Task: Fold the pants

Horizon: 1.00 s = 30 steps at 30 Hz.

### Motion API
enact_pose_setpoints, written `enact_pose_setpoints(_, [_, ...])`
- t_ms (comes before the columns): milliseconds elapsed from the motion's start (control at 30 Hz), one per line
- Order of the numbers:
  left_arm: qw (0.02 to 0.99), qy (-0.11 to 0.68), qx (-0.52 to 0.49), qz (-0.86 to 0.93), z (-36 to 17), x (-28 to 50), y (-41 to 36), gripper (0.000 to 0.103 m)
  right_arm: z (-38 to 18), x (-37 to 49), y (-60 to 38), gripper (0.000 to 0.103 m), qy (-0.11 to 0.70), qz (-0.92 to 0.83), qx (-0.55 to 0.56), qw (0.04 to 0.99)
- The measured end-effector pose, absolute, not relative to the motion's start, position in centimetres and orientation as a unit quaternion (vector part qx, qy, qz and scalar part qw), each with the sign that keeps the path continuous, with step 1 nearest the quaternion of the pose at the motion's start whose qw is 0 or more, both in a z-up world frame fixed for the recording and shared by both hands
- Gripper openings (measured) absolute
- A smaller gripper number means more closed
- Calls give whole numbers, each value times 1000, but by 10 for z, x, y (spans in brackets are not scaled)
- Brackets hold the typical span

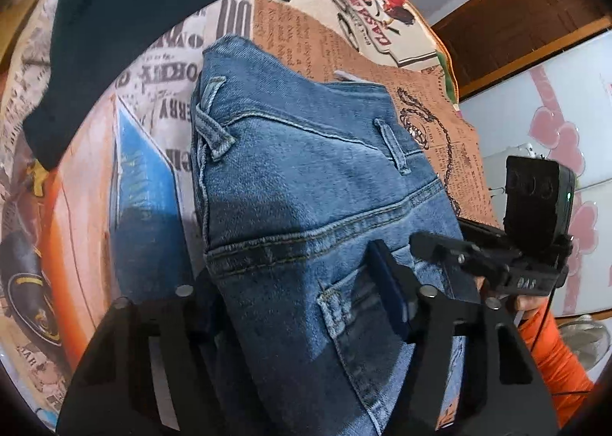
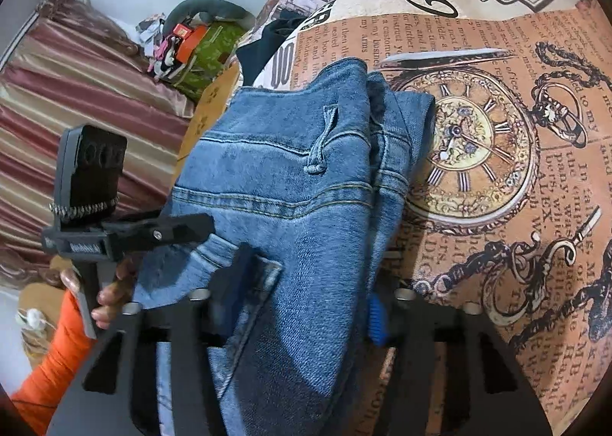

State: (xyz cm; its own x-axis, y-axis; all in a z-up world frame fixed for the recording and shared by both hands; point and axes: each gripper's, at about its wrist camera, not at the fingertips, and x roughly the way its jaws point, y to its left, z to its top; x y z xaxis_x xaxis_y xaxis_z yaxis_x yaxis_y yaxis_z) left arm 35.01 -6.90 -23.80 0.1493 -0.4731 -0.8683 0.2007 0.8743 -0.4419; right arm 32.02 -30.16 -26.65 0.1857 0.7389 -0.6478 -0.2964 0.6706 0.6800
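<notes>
- We see the jeans (image 1: 290,183) as blue denim: a matt, coarse twill weave, faded in patches, with raised tan stitching along the seams.
- We read the printed cover (image 2: 535,175) beneath them as woven cloth, matt, with a fine grain.
- The left claw (image 1: 298,306) looks to us like matt black plastic, studded with small shiny metal pins.
- The right claw (image 2: 302,306) has the same matt black plastic, plus a ribbed blue pad (image 2: 376,321) that looks rubbery.
- We take the dark garment (image 1: 114,34) for soft, matt knit cloth.
- The striped curtain (image 2: 76,91) has a satin sheen.
- The orange sleeve (image 1: 554,359) is a matt knit.
- The brown door frame (image 1: 528,22) looks like smooth wood.
</notes>
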Motion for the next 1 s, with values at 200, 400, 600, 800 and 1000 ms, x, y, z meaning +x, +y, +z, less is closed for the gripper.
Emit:
enact_pose_setpoints(200, [787, 570, -77, -223, -206, 333, -70, 48, -228, 308, -297, 23, 488, 353, 169, 780])
enact_pose_setpoints(400, [846, 481, -53, -223, -143, 318, -58, 44, -166, 306, -283, 19, 411, 365, 138, 824])
enact_pose_setpoints(600, [902, 385, -32, -193, -72, 322, -27, 44, -105, 323, -250, 19, 337, 382, 116, 853])
enact_pose_setpoints(800, [933, 322, -33, -155, -36, 347, 12, 44, -70, 355, -207, 19, 293, 393, 99, 866])
enact_pose_setpoints(1000, [941, 313, -54, -119, -47, 392, 53, 44, -74, 403, -155, 19, 300, 390, 75, 867])
